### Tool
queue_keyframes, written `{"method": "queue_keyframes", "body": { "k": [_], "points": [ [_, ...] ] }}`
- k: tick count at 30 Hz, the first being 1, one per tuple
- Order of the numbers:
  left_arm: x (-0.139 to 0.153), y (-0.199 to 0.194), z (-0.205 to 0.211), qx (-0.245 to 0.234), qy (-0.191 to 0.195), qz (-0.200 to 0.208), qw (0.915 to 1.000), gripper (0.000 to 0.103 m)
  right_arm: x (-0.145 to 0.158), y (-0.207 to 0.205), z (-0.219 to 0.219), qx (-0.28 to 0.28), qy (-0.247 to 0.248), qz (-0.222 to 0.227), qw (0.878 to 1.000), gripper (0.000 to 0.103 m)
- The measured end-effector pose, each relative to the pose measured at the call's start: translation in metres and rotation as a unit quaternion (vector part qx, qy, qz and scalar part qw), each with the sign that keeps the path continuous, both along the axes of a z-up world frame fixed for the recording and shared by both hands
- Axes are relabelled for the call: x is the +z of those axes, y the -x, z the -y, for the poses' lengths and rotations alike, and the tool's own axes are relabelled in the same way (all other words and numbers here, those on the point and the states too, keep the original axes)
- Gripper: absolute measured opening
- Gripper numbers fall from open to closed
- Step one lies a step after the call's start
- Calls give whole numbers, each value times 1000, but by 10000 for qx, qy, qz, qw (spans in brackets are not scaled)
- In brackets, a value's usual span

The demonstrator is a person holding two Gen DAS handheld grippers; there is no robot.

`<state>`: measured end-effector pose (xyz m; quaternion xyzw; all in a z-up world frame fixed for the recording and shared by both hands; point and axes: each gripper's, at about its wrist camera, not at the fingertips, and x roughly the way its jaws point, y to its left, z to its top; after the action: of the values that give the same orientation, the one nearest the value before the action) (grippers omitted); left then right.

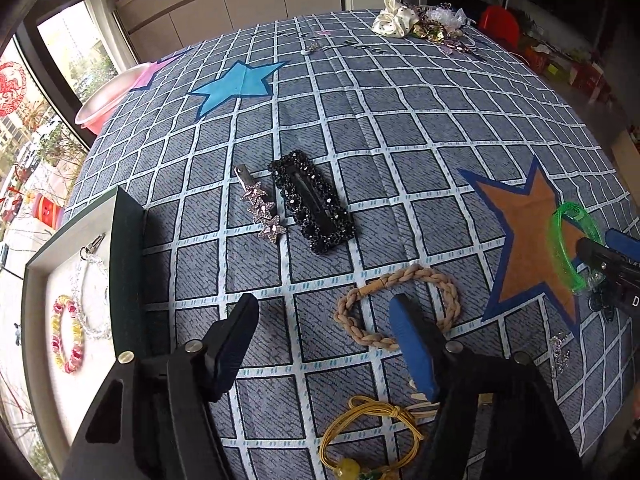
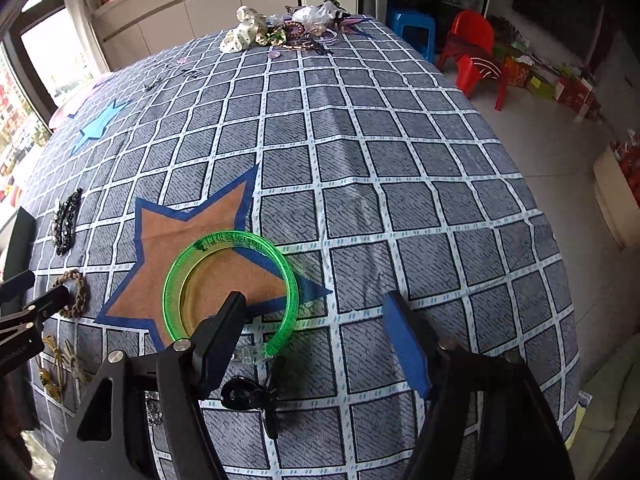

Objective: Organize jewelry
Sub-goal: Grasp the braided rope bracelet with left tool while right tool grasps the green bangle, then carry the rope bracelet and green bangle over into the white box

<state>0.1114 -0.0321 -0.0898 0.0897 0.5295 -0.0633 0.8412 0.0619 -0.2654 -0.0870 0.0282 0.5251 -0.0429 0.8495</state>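
Both grippers stand wide open and empty over loose jewelry, so the step in hand looks like choosing the next piece for the jewelry box (image 1: 124, 236), which sits at the left edge and already holds a beaded bracelet (image 1: 67, 334). The left gripper (image 1: 324, 344) hangs above the braided bracelet (image 1: 400, 304), its blue finger overlapping the ring. The right gripper (image 2: 316, 332) has one finger over the green bangle (image 2: 230, 288); closing on its rim likely comes next. Everything lies on a grid-patterned cloth (image 2: 400, 160) printed with stars; a red chair (image 2: 476, 48) stands beyond.
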Motion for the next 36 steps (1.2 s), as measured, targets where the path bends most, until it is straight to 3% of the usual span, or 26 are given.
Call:
{"method": "queue_keyframes", "body": {
  "k": [2, 3, 6, 8, 10, 20, 36],
  "points": [
    [1, 2, 4, -93, -9, 27, 10000, 66, 1, -2, -6, 125, 18, 34, 9999, 63],
    [2, 3, 6, -160, 36, 18, 9999, 57, 2, -2, -9, 158, 19, 33, 9999, 59],
    [3, 6, 14, -361, 180, -55, 9992, 16, 4, -2, -15, 247, -30, 42, 9997, 45],
    [3, 7, 18, -438, 158, -12, 9989, 16, 5, -1, -18, 266, -51, 63, 9996, 33],
    [4, 9, 16, -443, 310, -45, 9985, 16, 5, -1, -18, 243, -107, 79, 9996, 8],
    [36, 19, 0, -406, 700, 248, 9964, 16, 31, 10, -10, 89, -673, 498, 9964, 8],
    [90, 50, -54, -224, 1093, 868, 9900, 16, 82, 28, -44, 460, -803, 850, 9921, 8]
  ]
}}
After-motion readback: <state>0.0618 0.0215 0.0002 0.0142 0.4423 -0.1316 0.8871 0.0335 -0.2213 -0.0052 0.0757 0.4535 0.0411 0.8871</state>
